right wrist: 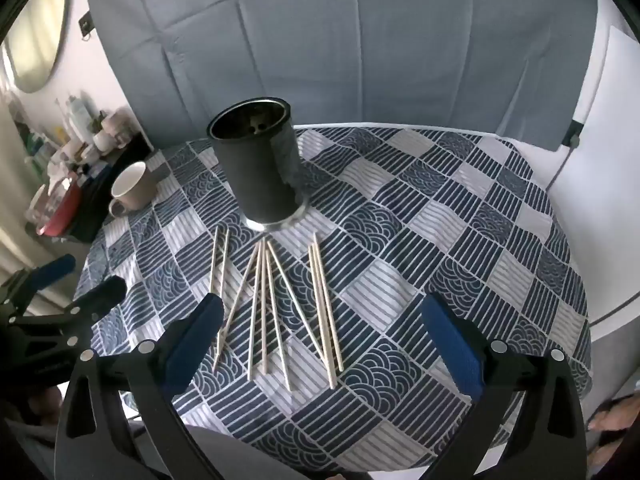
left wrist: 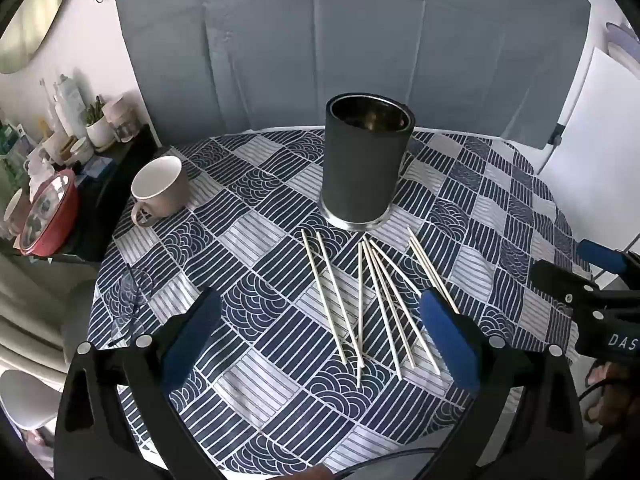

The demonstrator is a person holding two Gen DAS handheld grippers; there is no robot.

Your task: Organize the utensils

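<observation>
Several pale wooden chopsticks (left wrist: pixel 376 300) lie fanned on the patterned tablecloth, just in front of a tall dark cylindrical holder (left wrist: pixel 366 164) that stands upright. The right wrist view shows the same chopsticks (right wrist: pixel 276 304) and the holder (right wrist: pixel 260 168). My left gripper (left wrist: pixel 320 312) hovers above the near ends of the sticks, open, with nothing between its blue pads. My right gripper (right wrist: pixel 322 316) hangs open over the sticks too, touching none. Each gripper shows at the edge of the other's view: the right gripper (left wrist: pixel 592 268) and the left gripper (right wrist: pixel 76 280).
A beige mug (left wrist: pixel 160 190) stands at the table's left side, a clear glass (left wrist: pixel 134 284) near the left edge. A crowded side shelf with a red bowl (left wrist: pixel 48 216) lies beyond. A grey cushioned backrest (left wrist: pixel 320 40) rises behind the round table (left wrist: pixel 500 208).
</observation>
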